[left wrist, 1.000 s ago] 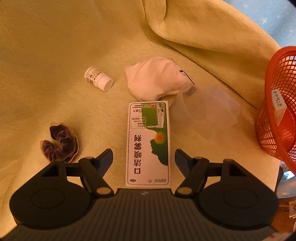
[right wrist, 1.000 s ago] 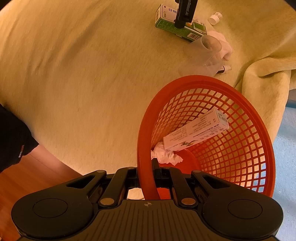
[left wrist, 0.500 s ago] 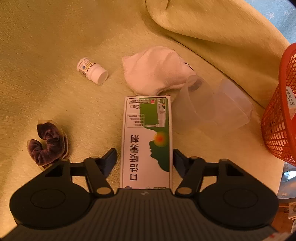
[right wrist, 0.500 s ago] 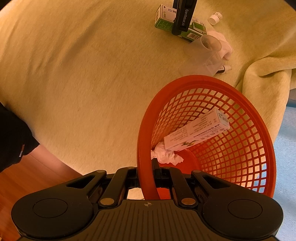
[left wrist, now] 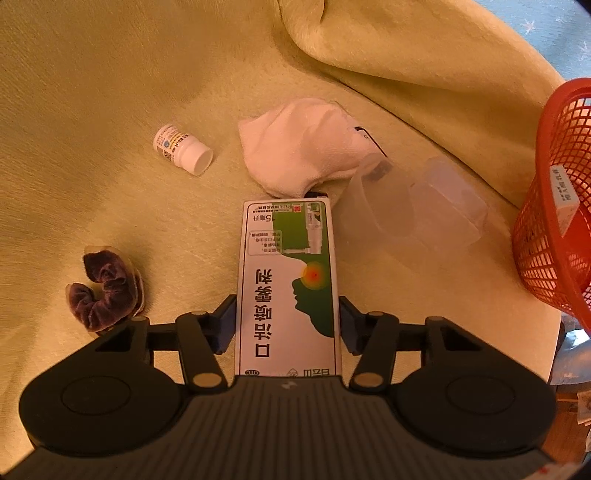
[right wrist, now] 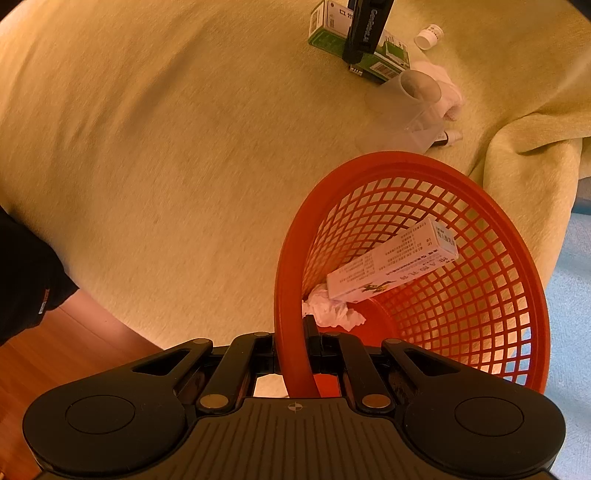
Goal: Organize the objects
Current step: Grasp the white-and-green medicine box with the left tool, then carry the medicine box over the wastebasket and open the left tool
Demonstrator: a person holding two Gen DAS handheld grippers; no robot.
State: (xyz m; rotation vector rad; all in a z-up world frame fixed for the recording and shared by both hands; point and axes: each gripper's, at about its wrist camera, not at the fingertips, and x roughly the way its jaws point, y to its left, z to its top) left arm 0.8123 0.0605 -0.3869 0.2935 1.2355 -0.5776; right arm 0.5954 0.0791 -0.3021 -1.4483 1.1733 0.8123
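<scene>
A green-and-white medicine box (left wrist: 288,280) lies flat on the yellow-green blanket. My left gripper (left wrist: 288,325) is shut on it, its fingers pressed against the two long sides near the close end. From the right wrist view, the left gripper (right wrist: 364,33) stands over that box (right wrist: 388,62). The right gripper (right wrist: 295,332) is shut on the rim of the red mesh basket (right wrist: 288,258), which holds a white carton (right wrist: 391,269) and a crumpled tissue (right wrist: 332,314). The basket (left wrist: 554,236) stands at the right of the left wrist view.
Around the box lie a small white bottle (left wrist: 181,147), a white cloth (left wrist: 299,151), clear plastic cups (left wrist: 410,210) and a purple scrunchie (left wrist: 101,291). A thick blanket fold (left wrist: 406,55) rises behind. A dark sleeve (right wrist: 26,280) shows at the left over wooden floor.
My left gripper has moved forward over the box and its fingers have come together against the box's sides. The right gripper and basket have stayed where they were.
</scene>
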